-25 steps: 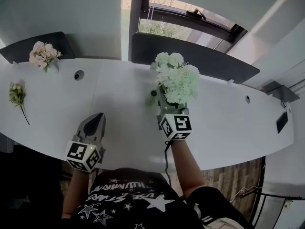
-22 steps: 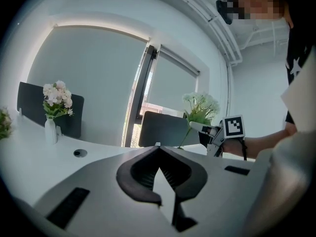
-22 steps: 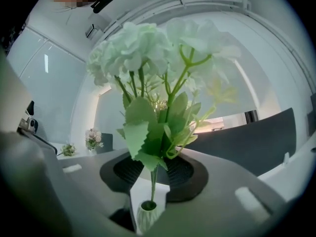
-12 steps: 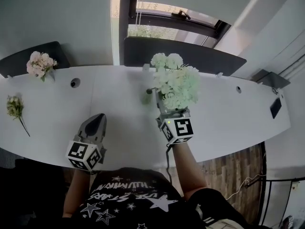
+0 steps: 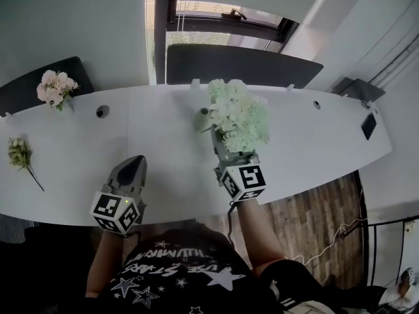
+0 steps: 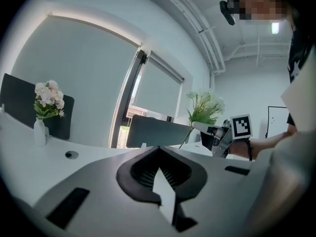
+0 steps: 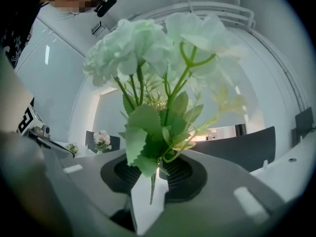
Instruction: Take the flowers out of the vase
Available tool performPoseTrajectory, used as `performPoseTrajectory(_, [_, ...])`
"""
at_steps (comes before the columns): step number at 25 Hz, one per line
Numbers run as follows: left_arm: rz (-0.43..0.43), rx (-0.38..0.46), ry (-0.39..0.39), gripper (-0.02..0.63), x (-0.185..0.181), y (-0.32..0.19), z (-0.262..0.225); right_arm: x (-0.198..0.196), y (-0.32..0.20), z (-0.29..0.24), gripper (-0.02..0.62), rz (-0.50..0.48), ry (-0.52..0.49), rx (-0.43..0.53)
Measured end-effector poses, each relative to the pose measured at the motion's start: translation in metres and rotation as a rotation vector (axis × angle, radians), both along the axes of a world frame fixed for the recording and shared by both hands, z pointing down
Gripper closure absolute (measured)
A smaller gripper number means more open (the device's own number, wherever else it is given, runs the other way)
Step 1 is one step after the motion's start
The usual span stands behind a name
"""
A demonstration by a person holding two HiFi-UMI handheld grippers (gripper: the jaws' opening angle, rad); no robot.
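My right gripper (image 5: 227,154) is shut on the stems of a pale green and white bouquet (image 5: 239,122), which it holds upright above the white table (image 5: 163,133), right of middle. In the right gripper view the thin stems (image 7: 151,185) run down between the jaws, and the blooms (image 7: 163,43) fill the picture. My left gripper (image 5: 133,163) hovers near the table's front edge with its jaws together and nothing in them. A white vase (image 6: 39,132) with pink flowers (image 5: 55,87) stands at the far left.
A small loose bunch of flowers (image 5: 19,154) lies on the table at the left edge. Dark divider panels (image 5: 242,66) stand along the table's far side, with a window behind them. A cable hole (image 5: 102,112) is near the pink flowers. Wooden floor (image 5: 314,218) shows at the right.
The right gripper has drawn the bouquet back toward the table's front edge. The left gripper sits at much the same place in the picture. The view has swung a little.
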State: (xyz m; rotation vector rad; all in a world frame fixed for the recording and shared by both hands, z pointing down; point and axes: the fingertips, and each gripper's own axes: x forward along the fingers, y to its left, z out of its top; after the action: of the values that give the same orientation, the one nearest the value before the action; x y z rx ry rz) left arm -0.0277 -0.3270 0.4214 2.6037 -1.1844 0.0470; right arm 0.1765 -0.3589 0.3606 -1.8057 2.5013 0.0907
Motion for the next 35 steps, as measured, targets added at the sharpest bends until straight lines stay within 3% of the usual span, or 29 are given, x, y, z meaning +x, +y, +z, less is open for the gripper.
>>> performPoseTrajectory(12, [0.082,-0.030,0.010,0.600,-0.055,0.068,0.010,-0.064,0.091,0.030,0.489,0.033,-0.018,-0.097])
performPoseTrajectory(23, [0.231,-0.047,0.010,0.600,-0.079,0.125,0.025,-0.100,0.169,0.054,0.488,0.135,-0.017,-0.160])
performPoseTrajectory(35, [0.310,-0.065,0.006,0.600,-0.086,0.139,0.033,-0.089,0.218,0.060,0.488,0.269,-0.031,-0.182])
